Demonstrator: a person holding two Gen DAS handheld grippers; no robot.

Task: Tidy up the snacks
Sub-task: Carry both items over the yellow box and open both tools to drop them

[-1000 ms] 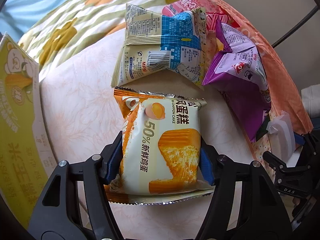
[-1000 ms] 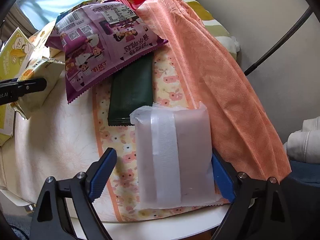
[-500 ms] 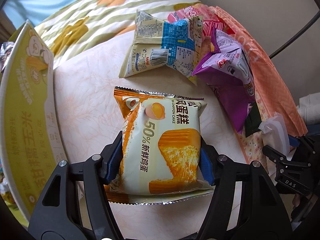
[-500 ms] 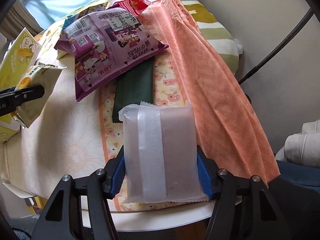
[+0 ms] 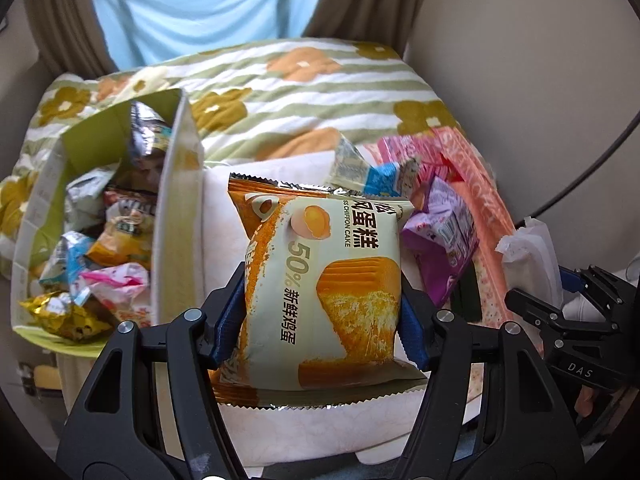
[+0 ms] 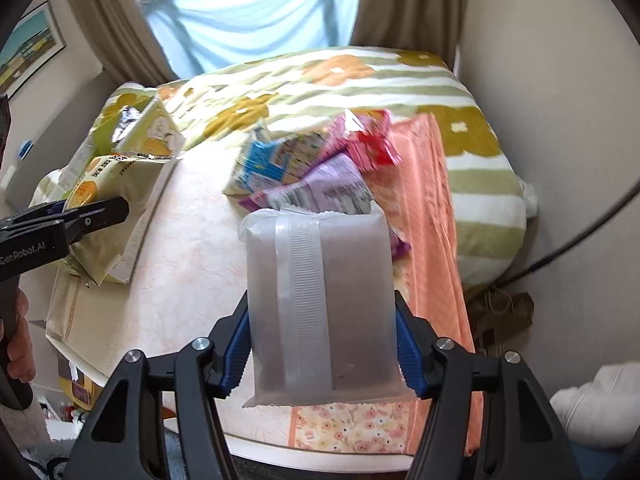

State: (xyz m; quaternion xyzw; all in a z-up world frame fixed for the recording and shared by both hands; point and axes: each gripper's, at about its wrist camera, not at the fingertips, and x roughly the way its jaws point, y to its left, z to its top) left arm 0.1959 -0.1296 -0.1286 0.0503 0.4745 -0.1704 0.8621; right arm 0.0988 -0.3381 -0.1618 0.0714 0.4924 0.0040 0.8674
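Pale desk (image 6: 188,280) under both my tools. My left gripper (image 5: 322,316) has its fingers clamped on the chiffon cake pack (image 5: 332,288), held above the desk just right of the green snack box (image 5: 176,216). My right gripper (image 6: 322,344) is clamped on a frosted pouch (image 6: 320,304), raised farther right of that box.

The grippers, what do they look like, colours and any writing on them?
Both grippers, left gripper and right gripper, have black skeletal linkage arms with silver pivot screws and blue ribbed fingers. White lettering shows on their sides: GenRobot.AI on the left, DAS on the right. A bare hand grips the left handle.
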